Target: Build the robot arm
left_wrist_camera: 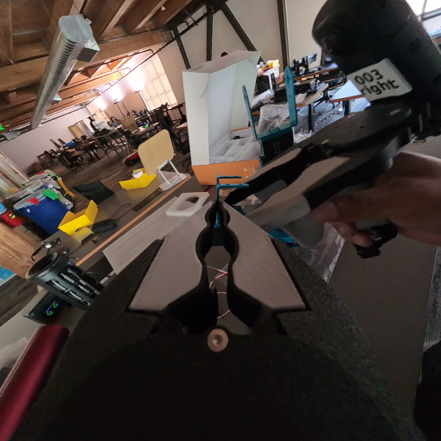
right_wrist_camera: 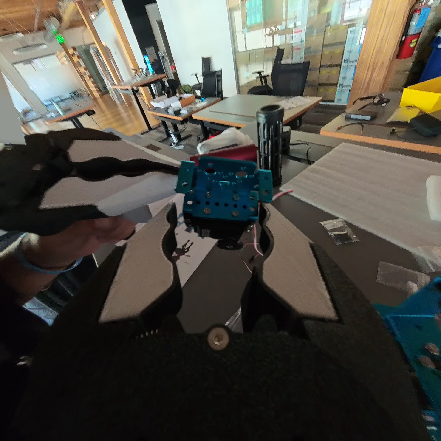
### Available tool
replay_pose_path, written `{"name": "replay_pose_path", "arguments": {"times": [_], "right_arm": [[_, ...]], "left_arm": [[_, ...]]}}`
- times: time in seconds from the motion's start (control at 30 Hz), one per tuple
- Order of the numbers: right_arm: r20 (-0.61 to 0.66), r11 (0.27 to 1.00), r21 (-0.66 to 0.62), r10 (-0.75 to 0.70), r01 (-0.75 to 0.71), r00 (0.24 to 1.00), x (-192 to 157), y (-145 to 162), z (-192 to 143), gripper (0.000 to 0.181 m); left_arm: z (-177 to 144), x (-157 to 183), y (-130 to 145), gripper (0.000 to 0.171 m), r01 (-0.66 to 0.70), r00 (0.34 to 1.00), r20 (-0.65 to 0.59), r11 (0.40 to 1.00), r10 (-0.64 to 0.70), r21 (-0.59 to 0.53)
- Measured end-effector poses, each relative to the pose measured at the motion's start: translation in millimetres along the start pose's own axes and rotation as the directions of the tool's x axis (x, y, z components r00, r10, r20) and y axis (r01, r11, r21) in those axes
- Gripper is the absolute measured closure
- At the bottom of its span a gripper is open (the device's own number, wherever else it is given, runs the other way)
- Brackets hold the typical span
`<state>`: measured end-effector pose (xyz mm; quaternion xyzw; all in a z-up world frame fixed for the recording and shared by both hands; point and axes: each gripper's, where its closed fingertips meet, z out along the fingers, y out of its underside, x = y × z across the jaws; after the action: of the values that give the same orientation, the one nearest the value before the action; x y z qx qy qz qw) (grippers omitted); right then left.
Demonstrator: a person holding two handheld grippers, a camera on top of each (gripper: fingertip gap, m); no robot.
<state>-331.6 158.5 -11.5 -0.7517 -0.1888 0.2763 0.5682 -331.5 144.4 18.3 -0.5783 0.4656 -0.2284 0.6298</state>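
My left gripper (left_wrist_camera: 217,205) had its fingers clamped on a thin side flange of the blue metal bracket (right_wrist_camera: 220,191), which hung lifted above the counter (right_wrist_camera: 372,241). My right gripper (right_wrist_camera: 216,210) had its fingers spread apart on either side of that bracket's lower half, and I could not tell whether they touched it. A black servo (right_wrist_camera: 218,230) sat under the bracket, trailing red and white wires (right_wrist_camera: 256,243). Just behind the bracket stood a black cylinder (right_wrist_camera: 269,145) beside a dark red case (right_wrist_camera: 229,152). To the bracket's right lay a white foam sheet (right_wrist_camera: 362,181) and a small plastic bag (right_wrist_camera: 338,231).
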Motion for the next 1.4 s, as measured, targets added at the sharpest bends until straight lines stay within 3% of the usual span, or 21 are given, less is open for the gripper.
{"name": "replay_pose_path", "arguments": {"times": [0.17,0.3,0.4,0.5,0.53,0.63,0.73,0.93,1.03,1.23,1.4], "right_arm": [[-0.002,0.997,0.019,-0.078,0.078,0.997,9.1,-27.3,-49.4,0.109],[0.061,0.977,-0.022,-0.213,0.214,0.975,15.4,-57.6,-94.3,0.124],[0.134,0.972,-0.027,-0.226,0.232,0.965,36.9,-97.7,-122.8,0.125],[0.208,0.96,0.029,-0.278,0.278,0.938,57.2,-147.4,-144.3,0.136],[0.233,0.955,0.041,-0.295,0.294,0.927,63.7,-159.5,-147.7,0.14],[0.298,0.957,0.003,-0.277,0.289,0.914,97.2,-172.8,-139.0,0.129],[0.455,0.983,0.042,-0.178,0.179,0.872,106.6,-185.9,-127.9,0.127],[0.661,0.996,0.076,-0.088,0.05,0.745,111.9,-196.5,-120.4,0.135],[0.702,0.996,0.093,-0.069,0.004,0.709,122.8,-196.6,-123.7,0.154],[0.75,0.996,0.08,-0.09,0.045,0.655,130.0,-173.7,-124.9,0.154],[0.798,1.0,0.009,-0.009,0.003,0.603,135.7,-158.4,-118.9,0.139]], "left_arm": [[9.5,-2.3,-20.6,0.171,0.048,0.998,-0.045,0.998,-0.046,0.032],[10.0,-6.4,-61.3,0.171,0.066,0.995,-0.082,0.991,-0.057,0.114],[18.2,-18.8,-97.8,0.171,0.078,0.994,-0.095,0.981,-0.062,0.177],[34.0,-37.0,-132.5,0.171,0.076,0.994,-0.095,0.974,-0.056,0.214],[40.1,-43.8,-144.8,0.171,0.075,0.994,-0.09,0.971,-0.056,0.229],[63.5,-54.2,-177.9,0.171,0.14,0.985,-0.132,0.961,-0.111,0.237],[86.6,-45.6,-204.1,0.171,0.231,0.957,-0.229,0.946,-0.179,0.228],[136.4,-25.1,-193.9,0.171,0.39,0.891,-0.287,0.917,-0.353,0.081],[143.4,-18.2,-188.5,0.171,0.47,0.846,-0.315,0.881,-0.431,0.055],[151.8,-9.0,-172.1,0.171,0.54,0.804,-0.31,0.841,-0.508,0.023],[159.4,-9.2,-167.3,0.171,0.564,0.795,-0.287,0.825,-0.535,0.024]]}}
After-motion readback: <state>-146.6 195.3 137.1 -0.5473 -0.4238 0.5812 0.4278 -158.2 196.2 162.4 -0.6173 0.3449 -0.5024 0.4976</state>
